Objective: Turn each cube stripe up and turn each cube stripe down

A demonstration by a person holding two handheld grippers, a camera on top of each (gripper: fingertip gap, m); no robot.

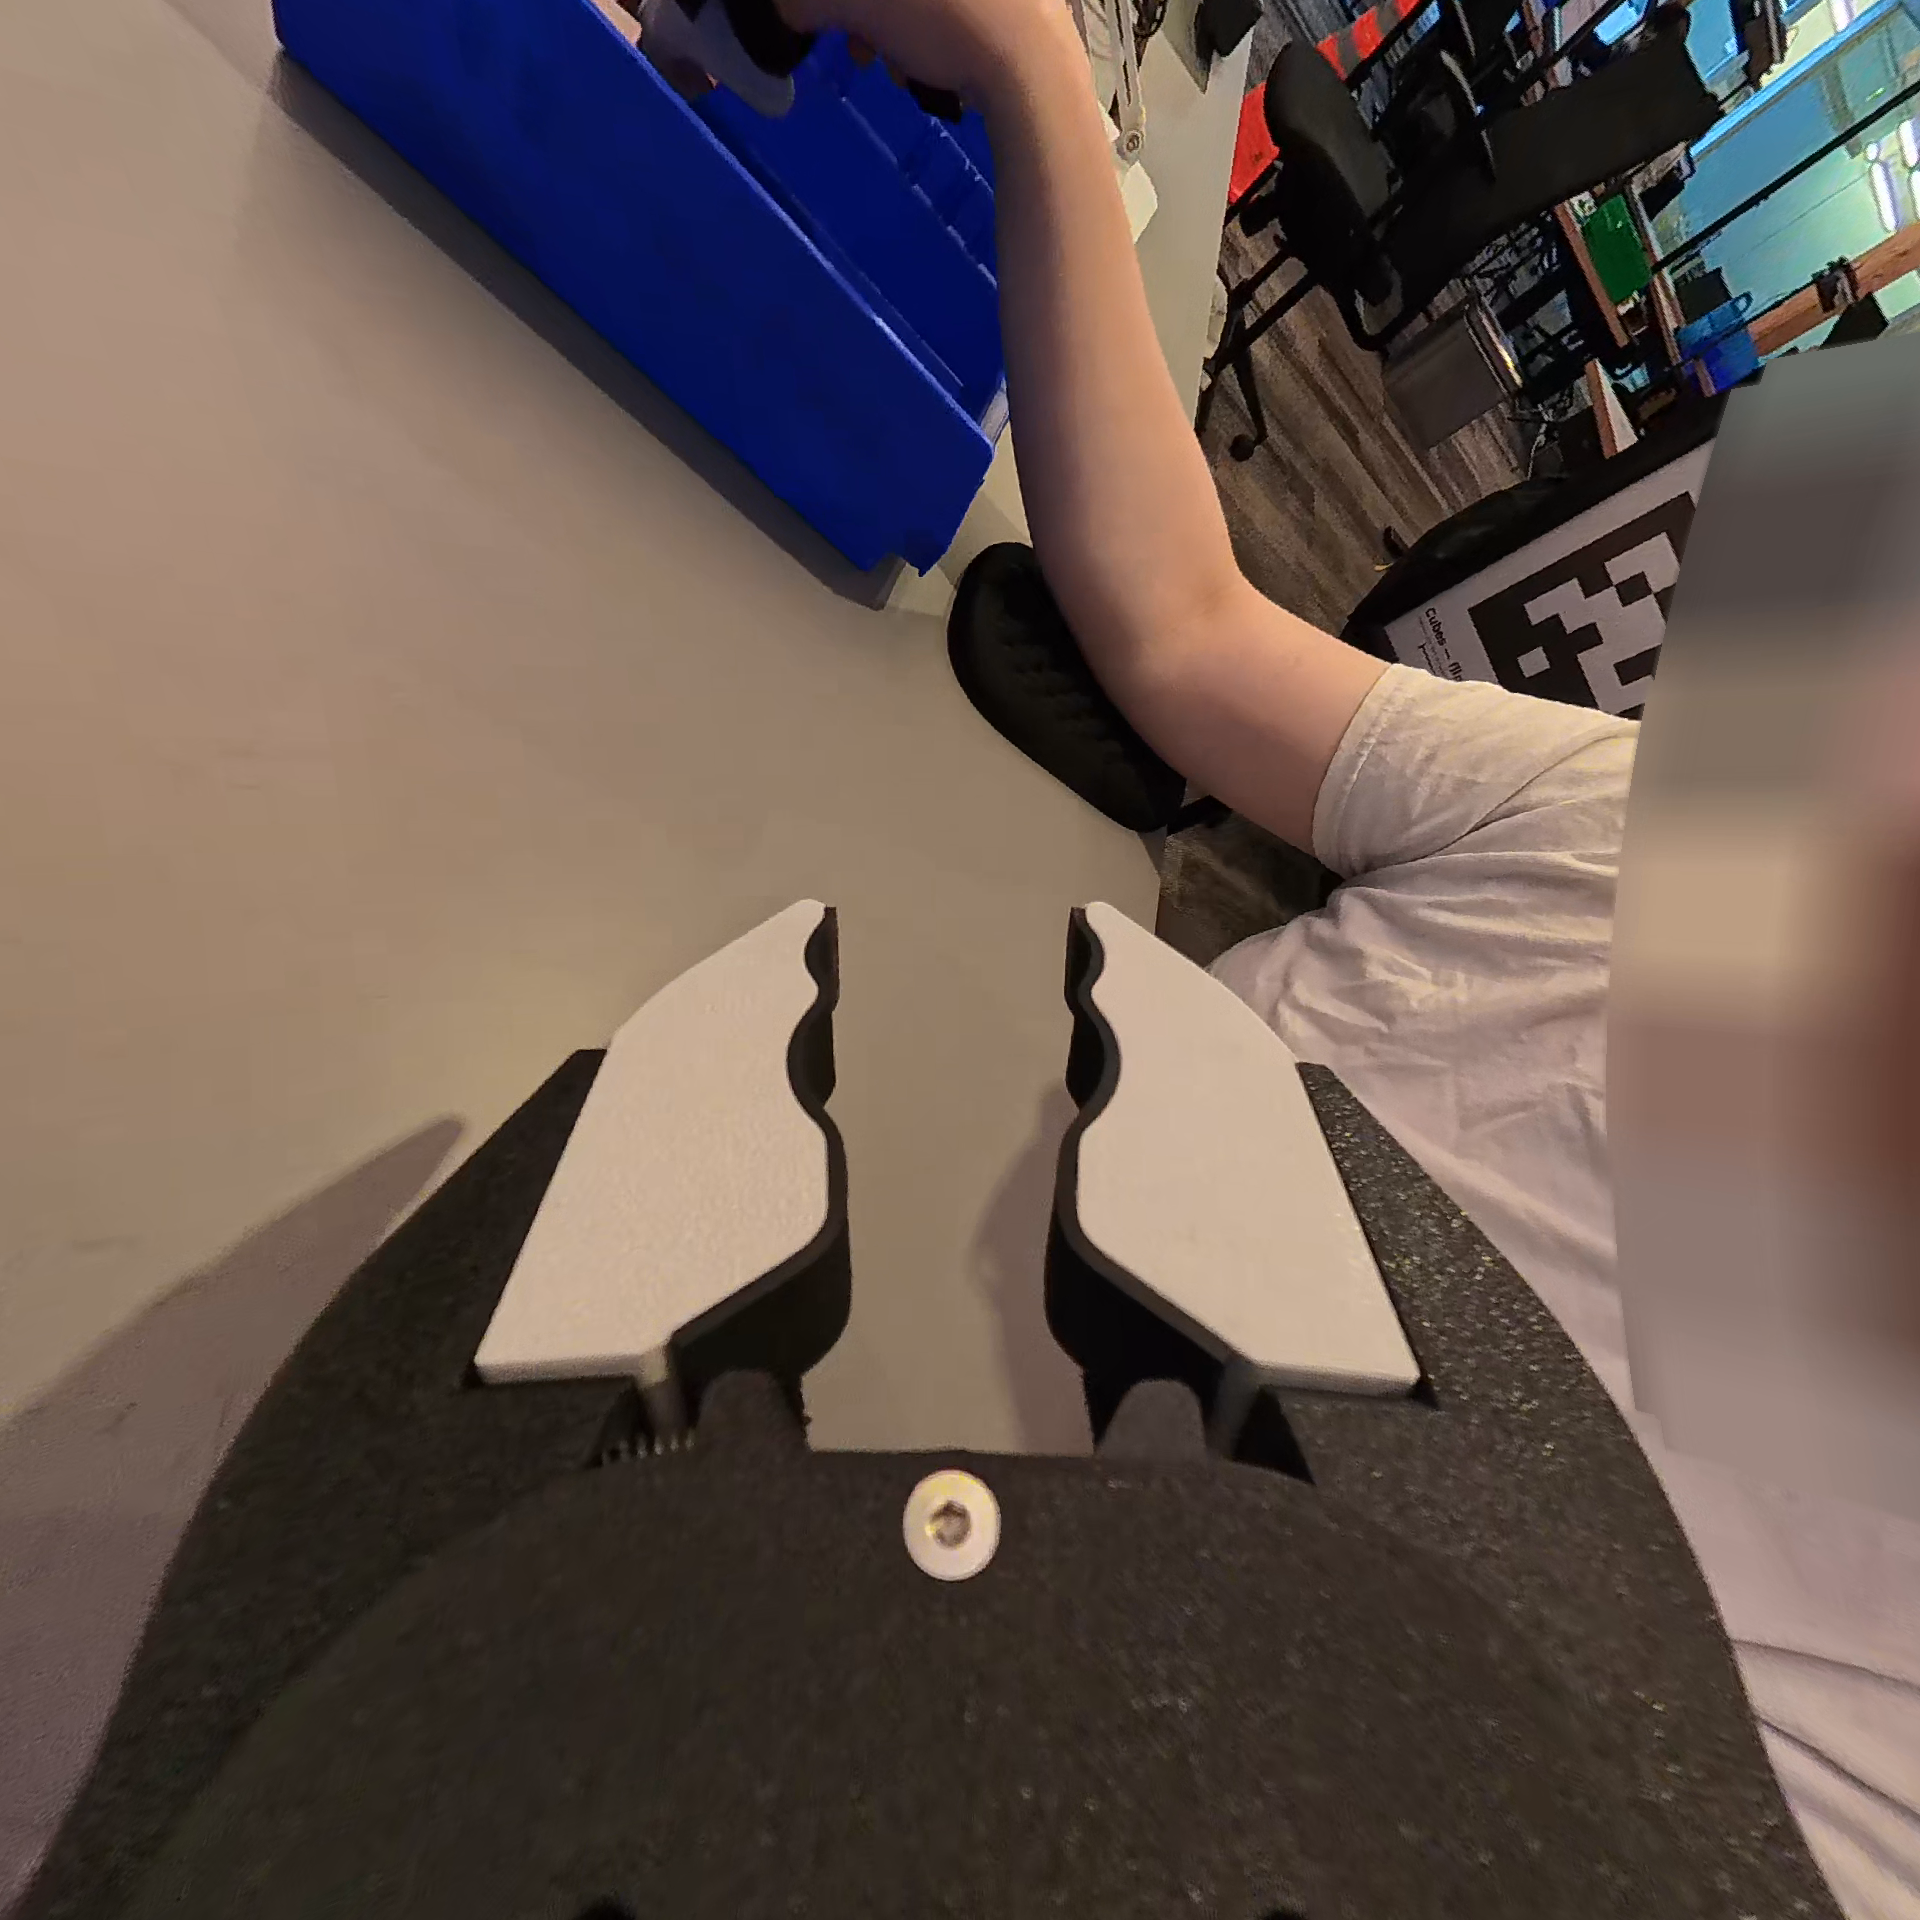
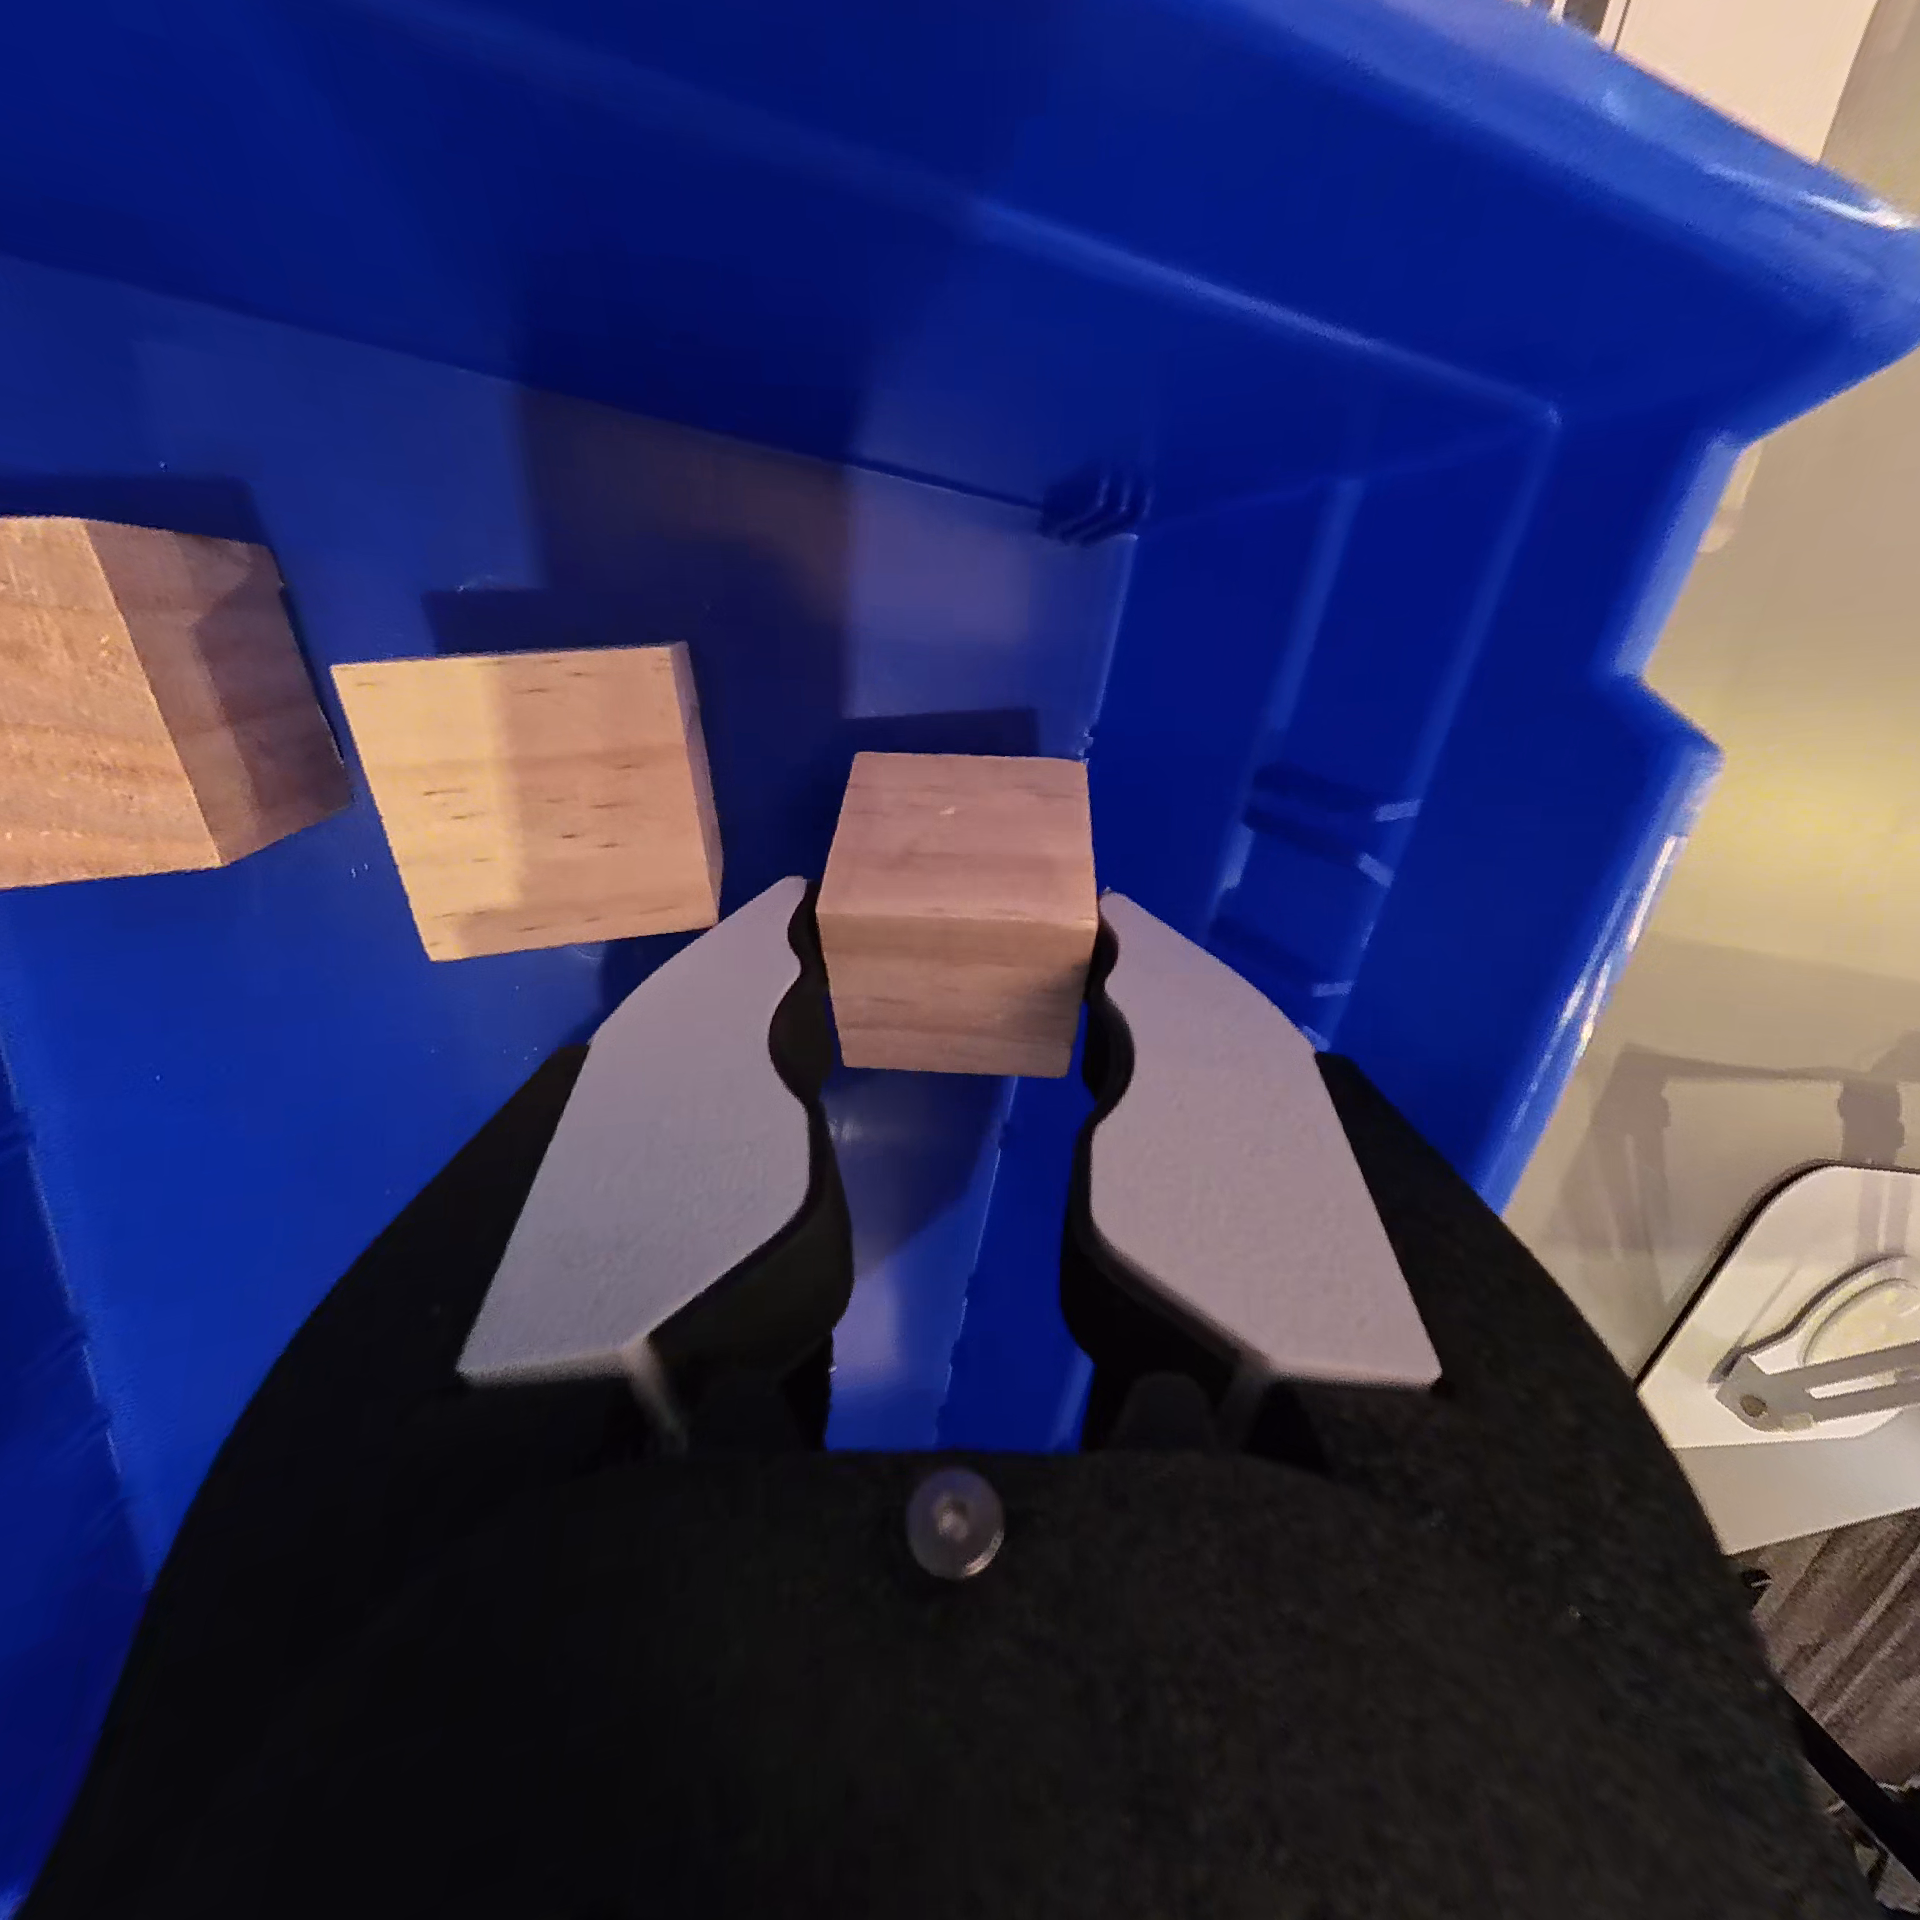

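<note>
Cube (image 2: 956, 914) sat clamped between the right gripper's (image 2: 951, 925) jaws inside the blue bin (image 2: 1351, 364), while the left gripper's (image 1: 951, 930) jaws hung apart, empty.

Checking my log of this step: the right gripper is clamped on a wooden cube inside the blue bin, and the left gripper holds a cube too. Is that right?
Not quite. The left wrist view shows the left gripper open and empty over the bare table. The rest holds: in the right wrist view the right gripper is clamped on a wooden cube inside the blue bin.
</note>
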